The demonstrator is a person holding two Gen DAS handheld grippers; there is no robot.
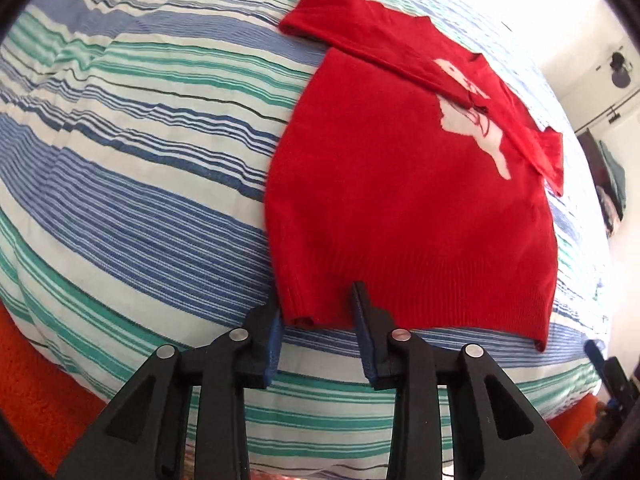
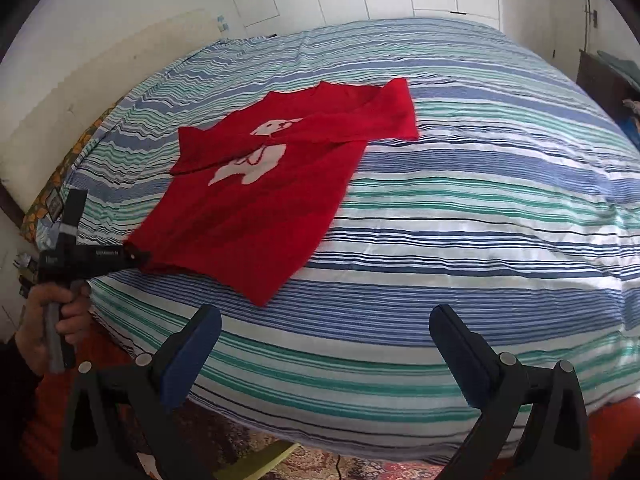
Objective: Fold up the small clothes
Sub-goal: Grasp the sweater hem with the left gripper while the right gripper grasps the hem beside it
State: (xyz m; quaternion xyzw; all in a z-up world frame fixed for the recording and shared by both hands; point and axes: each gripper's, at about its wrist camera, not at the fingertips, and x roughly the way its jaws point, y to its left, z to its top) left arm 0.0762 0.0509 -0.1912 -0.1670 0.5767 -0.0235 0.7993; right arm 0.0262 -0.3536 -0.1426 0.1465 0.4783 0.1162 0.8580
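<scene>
Small white lettering runs along the black body of the left gripper in the right wrist view, too small and blurred to read; no other text shows anywhere.

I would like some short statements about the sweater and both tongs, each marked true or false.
1. The red sweater lies on a striped bedspread. True.
2. The left tongs straddle the sweater's hem corner. True.
3. The right tongs are shut on the hem. False: they are open, above the bedspread, not touching the sweater.
4. The sweater shows a blue animal. False: the animal figure is white.
5. One sleeve is folded across the chest. True.
</scene>
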